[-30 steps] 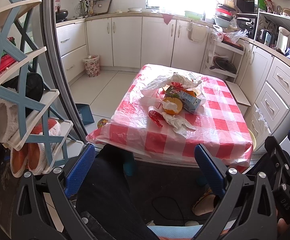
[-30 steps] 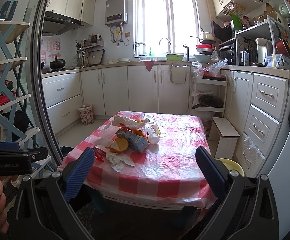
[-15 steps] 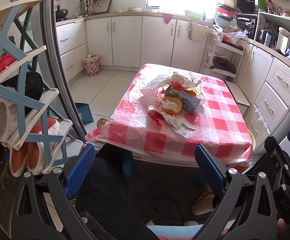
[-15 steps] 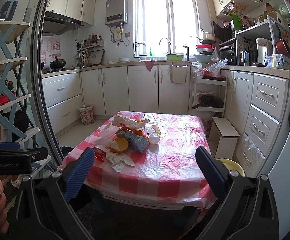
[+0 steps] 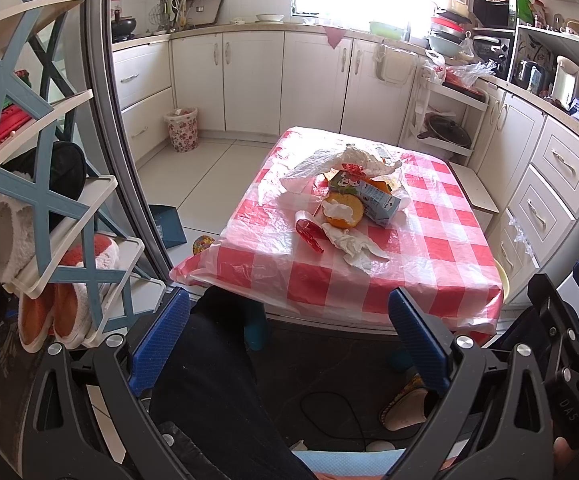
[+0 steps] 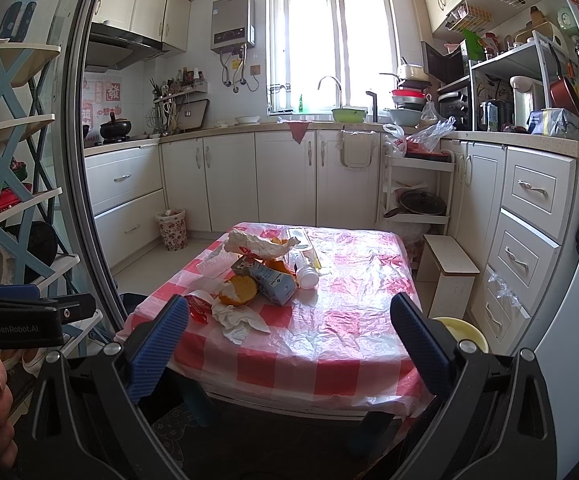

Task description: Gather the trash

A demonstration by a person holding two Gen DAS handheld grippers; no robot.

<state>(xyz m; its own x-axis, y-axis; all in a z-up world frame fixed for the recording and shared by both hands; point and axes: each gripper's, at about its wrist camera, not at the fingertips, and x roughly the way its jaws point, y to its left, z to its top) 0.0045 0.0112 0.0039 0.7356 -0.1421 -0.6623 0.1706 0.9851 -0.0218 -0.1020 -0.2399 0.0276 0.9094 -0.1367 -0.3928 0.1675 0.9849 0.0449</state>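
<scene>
"GenRobot.AI" in pale letters on black side of left hand-held gripper (image 6: 29, 322), seen in right wrist view. "DAS" in pale letters on black body of right hand-held gripper (image 5: 569, 410), seen in left wrist view. Red wall posters (image 6: 105, 98) above stove: characters too small to read. Milk carton (image 6: 271, 280) print illegible.

I am wearing black trousers (image 5: 209, 380) and patterned slippers (image 5: 403, 412). My left gripper (image 5: 289, 340) and right gripper (image 6: 289, 340) are showing black frames, silver screws and ribbed blue pads (image 5: 161, 338); white "GenRobot.AI" lettering is marking the left gripper's side.
</scene>
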